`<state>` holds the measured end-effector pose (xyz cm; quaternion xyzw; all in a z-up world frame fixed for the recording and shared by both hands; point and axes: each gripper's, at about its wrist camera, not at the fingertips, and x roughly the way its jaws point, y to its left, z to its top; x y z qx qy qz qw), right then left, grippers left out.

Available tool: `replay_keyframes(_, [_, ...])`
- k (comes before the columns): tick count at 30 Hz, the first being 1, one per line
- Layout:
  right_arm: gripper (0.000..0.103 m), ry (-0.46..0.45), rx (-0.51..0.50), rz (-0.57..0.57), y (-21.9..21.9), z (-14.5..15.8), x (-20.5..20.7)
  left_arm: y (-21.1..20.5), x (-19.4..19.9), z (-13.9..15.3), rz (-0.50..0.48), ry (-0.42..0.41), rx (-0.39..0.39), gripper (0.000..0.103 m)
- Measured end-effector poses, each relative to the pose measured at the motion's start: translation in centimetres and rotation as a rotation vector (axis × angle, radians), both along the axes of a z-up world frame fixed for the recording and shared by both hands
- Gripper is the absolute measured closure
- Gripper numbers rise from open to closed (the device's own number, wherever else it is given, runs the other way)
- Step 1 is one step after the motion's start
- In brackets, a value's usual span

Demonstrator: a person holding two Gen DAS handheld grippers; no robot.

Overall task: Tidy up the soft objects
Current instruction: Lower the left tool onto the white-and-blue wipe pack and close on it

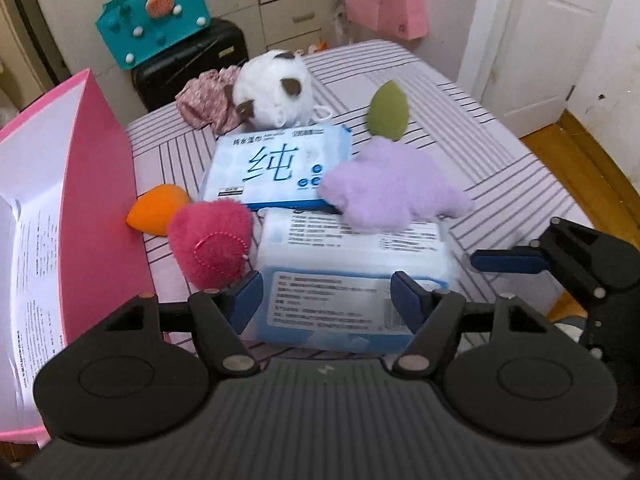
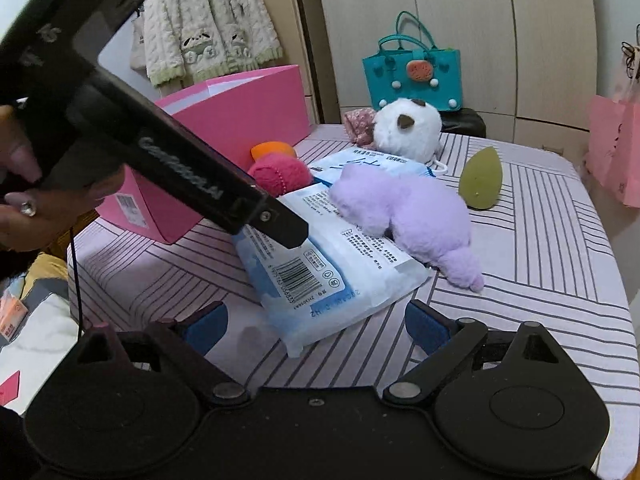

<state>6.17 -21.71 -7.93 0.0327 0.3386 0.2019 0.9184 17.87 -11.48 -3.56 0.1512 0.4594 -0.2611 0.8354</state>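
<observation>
Soft things lie on a striped sheet (image 1: 460,120): a purple plush (image 1: 384,188) (image 2: 404,212) across two blue wipe packs, a pink heart plush (image 1: 212,240), an orange sponge (image 1: 158,208), a green sponge (image 1: 388,110), a white plush ball (image 1: 272,92) and a floral cloth (image 1: 208,100). My left gripper (image 1: 328,298) is open, its fingers straddling the near wipe pack (image 1: 348,280) (image 2: 320,272) without visibly pressing on it. The right gripper (image 2: 316,322) is open just short of that pack's near corner.
An open pink box (image 1: 80,200) (image 2: 240,112) stands at the sheet's left edge, touching the orange sponge. Behind are a teal bag (image 1: 152,28) on a black suitcase (image 1: 192,64), cupboards and a white door. A hand (image 2: 24,184) holds the left gripper.
</observation>
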Motion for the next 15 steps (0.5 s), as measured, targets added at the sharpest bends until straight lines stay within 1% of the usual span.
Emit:
replay_keyframes(2, [0.012,0.010,-0.003,0.011,0.0,-0.3,0.4,0.0,0.6,-0.3,0.013,0.027,0.001,0.033])
replay_keyframes(3, [0.013,0.010,-0.009,0.015,0.0,-0.4,0.5,0.1,0.9,-0.4,0.016,0.056,-0.004,0.033])
replay_keyframes(5, [0.016,0.000,-0.020,0.011,0.0,-0.4,0.6,0.4,1.5,-0.5,0.018,0.127,-0.041,0.033])
replay_keyframes(7, [0.018,-0.004,0.008,-0.006,-0.3,-0.5,0.5,0.9,2.0,-0.4,0.039,0.168,-0.082,0.033])
replay_keyframes(9, [0.026,-0.016,0.009,-0.010,-0.4,-0.6,0.3,1.0,2.2,-0.5,0.052,0.168,-0.080,0.032])
replay_keyframes(11, [0.029,-0.028,-0.009,-0.019,-0.4,-0.6,0.2,0.8,2.3,-0.7,0.064,0.160,-0.065,0.031])
replay_keyframes(12, [0.033,-0.029,-0.014,-0.017,-0.4,-0.5,0.2,0.7,2.4,-0.8,0.062,0.161,-0.060,0.030])
replay_keyframes(15, [0.041,-0.025,-0.009,-0.004,-0.4,-0.3,0.3,0.8,2.6,-0.9,0.073,0.161,-0.066,0.028])
